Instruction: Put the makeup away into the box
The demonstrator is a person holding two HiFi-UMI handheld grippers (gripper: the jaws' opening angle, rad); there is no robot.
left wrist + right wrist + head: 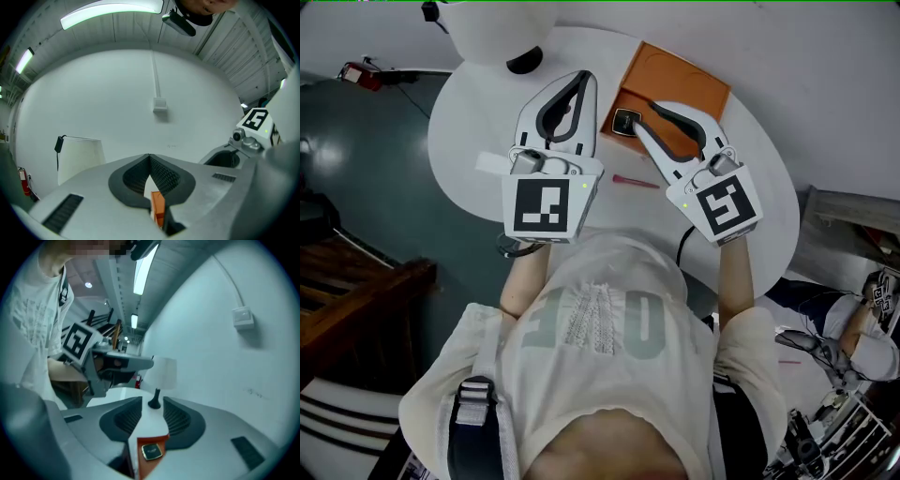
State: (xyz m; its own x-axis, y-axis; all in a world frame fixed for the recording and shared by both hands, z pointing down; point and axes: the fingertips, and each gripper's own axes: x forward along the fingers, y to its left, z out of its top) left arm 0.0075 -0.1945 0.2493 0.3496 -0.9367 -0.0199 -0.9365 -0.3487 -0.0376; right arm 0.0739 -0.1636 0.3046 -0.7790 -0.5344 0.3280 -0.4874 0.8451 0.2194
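My right tongs [643,116] stood slightly parted and empty; my left tongs [586,80] were clenched on nothing. The pink pencil [635,180] lay crosswise at mid-frame, below the orange box [689,84], nearer my right tongs

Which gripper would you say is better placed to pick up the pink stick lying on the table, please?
Probably the right gripper: its jaws stand apart, and the pink stick lies close beside it. The left gripper is shut at the tips.
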